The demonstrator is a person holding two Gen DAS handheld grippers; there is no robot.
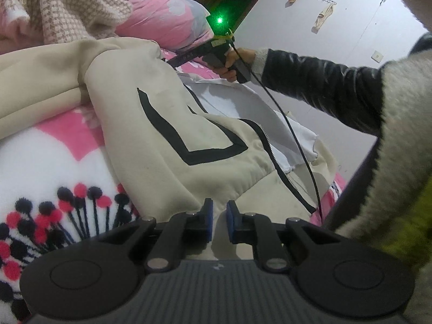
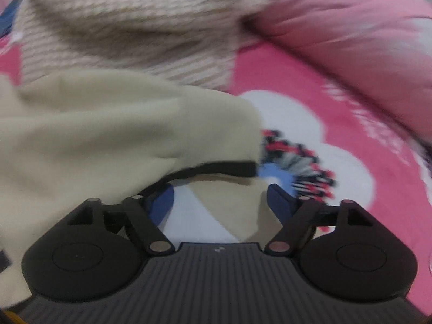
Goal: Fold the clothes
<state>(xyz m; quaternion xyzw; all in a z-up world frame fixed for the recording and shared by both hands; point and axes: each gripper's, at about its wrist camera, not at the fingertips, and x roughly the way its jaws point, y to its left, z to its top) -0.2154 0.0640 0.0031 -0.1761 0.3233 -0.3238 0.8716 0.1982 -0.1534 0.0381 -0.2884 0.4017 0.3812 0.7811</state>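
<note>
Pinching nothing visible, left gripper (image 1: 219,221) sits low with blue pads nearly together, a narrow gap between them, cream jacket (image 1: 167,124) spread on the bed (image 1: 40,151) just ahead. Beyond it, a hand (image 1: 232,63) in a black sleeve (image 1: 318,81) reaches across holding the other tool. Right wrist view, blurred: right gripper (image 2: 220,198) spread wide, jacket edge lying between its fingers.

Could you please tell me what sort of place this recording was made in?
Most likely a bedroom: a cream zip-up jacket lies on a pink flowered bedspread, with a pink quilt bunched behind it.
</note>
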